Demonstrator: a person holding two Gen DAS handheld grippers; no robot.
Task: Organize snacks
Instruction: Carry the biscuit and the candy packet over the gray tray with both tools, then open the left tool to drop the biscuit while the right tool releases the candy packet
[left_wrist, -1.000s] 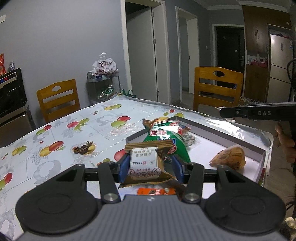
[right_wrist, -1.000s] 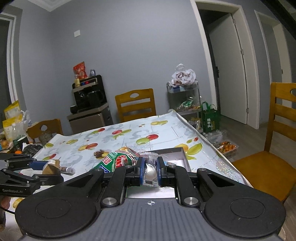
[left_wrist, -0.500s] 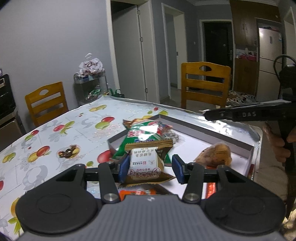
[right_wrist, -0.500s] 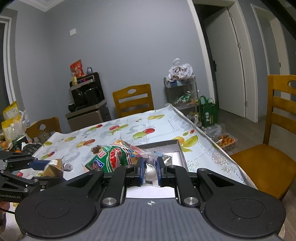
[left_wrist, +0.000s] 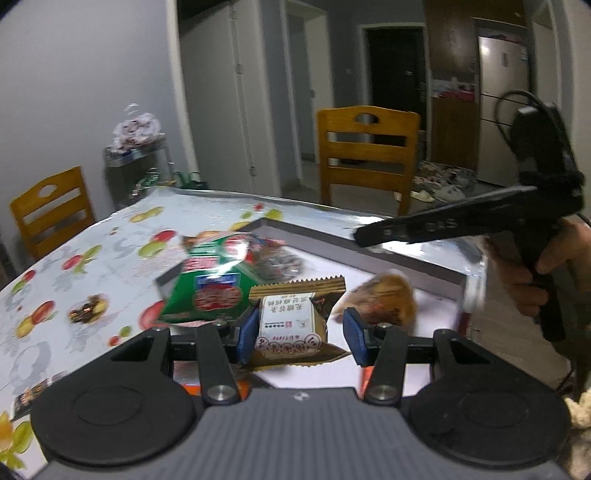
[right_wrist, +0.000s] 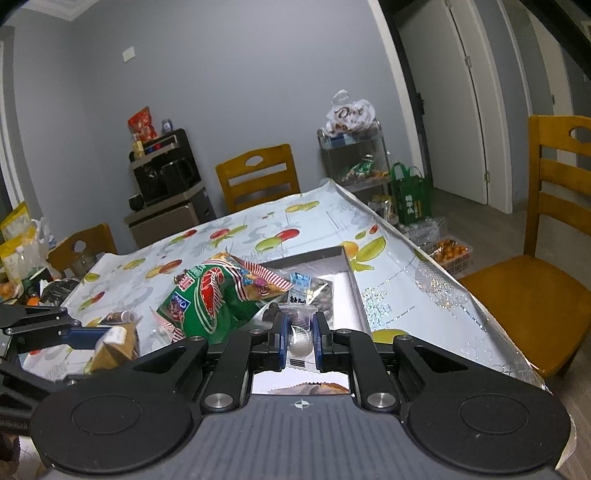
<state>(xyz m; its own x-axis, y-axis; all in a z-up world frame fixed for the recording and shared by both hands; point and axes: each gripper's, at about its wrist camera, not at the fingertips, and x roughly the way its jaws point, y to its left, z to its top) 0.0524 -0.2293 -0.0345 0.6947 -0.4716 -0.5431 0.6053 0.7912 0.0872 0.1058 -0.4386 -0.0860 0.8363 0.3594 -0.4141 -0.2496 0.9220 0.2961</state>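
- Between the blue pads of the left gripper (left_wrist: 301, 334) sits a brown-and-white snack packet (left_wrist: 293, 325), its serrated seal uppermost; the left pad presses its side, a gap shows at the right pad, so whether it is truly pinched I cannot tell.
- Behind that packet lies a shallow grey-rimmed box (left_wrist: 369, 249) with a white floor, on the fruit-print tablecloth (left_wrist: 92, 258).
- Over the box's far-left corner leans a big green snack bag (left_wrist: 210, 284), partly past the rim.
- On the box floor, just right of the packet, rests a golden-brown wrapped pastry (left_wrist: 384, 299).
- Over on the right wrist view, the right gripper (right_wrist: 300, 338) has its pads pressed together on a small clear packet (right_wrist: 301, 328) with a white lump inside.
- Beyond it, the green bag (right_wrist: 210, 299) and a dark clear nut pouch (right_wrist: 314, 291) sit in the box.
- A hand (left_wrist: 532, 273) holds the right gripper's black handle at the box's right edge.
- Wooden chairs (left_wrist: 367, 147) ring the table.
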